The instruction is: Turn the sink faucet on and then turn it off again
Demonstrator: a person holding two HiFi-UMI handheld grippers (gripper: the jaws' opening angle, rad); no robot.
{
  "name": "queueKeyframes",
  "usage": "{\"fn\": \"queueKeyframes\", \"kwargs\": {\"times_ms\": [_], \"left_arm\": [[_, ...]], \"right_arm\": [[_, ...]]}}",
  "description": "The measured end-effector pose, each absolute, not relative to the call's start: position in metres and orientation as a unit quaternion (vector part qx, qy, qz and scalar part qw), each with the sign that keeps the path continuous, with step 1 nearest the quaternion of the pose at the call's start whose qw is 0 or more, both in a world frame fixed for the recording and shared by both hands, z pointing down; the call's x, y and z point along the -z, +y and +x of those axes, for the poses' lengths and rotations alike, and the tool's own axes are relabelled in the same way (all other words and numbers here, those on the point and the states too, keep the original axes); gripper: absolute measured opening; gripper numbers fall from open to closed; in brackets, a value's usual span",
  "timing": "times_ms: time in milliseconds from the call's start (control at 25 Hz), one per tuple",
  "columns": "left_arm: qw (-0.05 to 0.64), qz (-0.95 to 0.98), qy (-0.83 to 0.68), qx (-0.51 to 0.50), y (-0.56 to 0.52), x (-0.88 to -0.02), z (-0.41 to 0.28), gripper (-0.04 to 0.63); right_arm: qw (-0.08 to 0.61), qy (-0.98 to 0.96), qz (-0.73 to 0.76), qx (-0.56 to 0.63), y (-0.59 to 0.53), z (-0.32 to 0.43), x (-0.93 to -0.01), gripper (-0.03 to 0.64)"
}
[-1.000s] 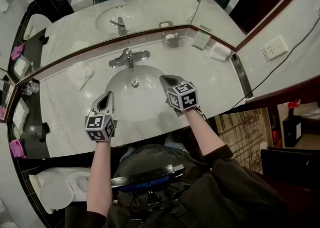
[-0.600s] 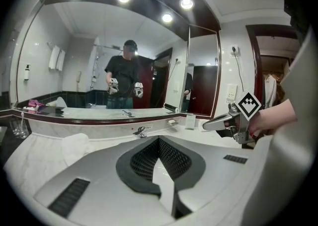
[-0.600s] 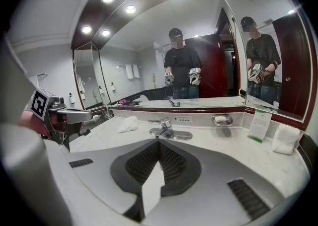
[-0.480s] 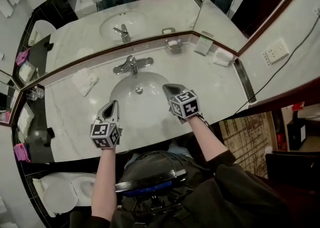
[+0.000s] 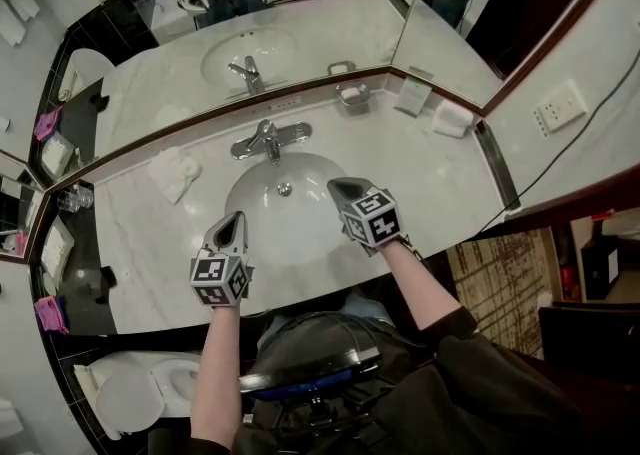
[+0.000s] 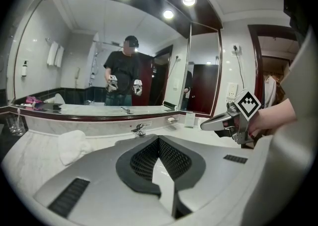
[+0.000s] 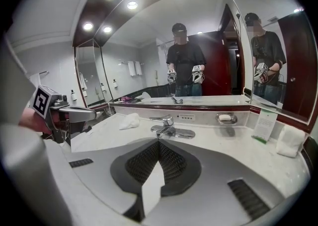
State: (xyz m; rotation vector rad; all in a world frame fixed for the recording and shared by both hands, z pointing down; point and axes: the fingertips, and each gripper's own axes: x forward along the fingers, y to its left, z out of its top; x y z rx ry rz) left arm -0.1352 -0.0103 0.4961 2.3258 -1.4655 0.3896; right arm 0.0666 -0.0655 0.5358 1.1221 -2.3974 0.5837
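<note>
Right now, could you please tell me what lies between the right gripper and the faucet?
Only the bare sink basin and its drain. The head view shows the right gripper apart from the faucet, with nothing else between them.

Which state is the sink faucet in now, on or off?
Off, it seems: no stream of water falls from the faucet into the basin, and its lever lies flat.

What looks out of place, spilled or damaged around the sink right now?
Nothing stands out. The faucet sits centred behind the basin with no water seen running. The only untidy item is a crumpled white towel on the counter left of the faucet. Left gripper and right gripper are shut and empty.
</note>
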Motion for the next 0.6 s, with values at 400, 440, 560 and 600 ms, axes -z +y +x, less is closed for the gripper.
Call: {"fn": "queueKeyframes", "kwargs": {"times_ms": [400, 440, 560, 600], "left_arm": [[0.178, 0.833, -0.493, -0.177, -0.055, -0.531, -0.125, 0.068], [0.171, 0.835, -0.488, -0.186, -0.061, -0.535, -0.124, 0.086], [0.145, 0.838, -0.480, -0.216, -0.079, -0.550, -0.124, 0.122], [0.133, 0.838, -0.478, -0.227, -0.085, -0.555, -0.124, 0.130]], "right_arm": [[0.258, -0.872, 0.376, -0.179, -0.097, 0.032, -0.550, 0.023], [0.259, -0.873, 0.373, -0.178, -0.101, 0.027, -0.552, 0.023], [0.261, -0.877, 0.362, -0.176, -0.111, 0.011, -0.554, 0.023], [0.263, -0.878, 0.359, -0.174, -0.114, 0.007, -0.556, 0.023]]}}
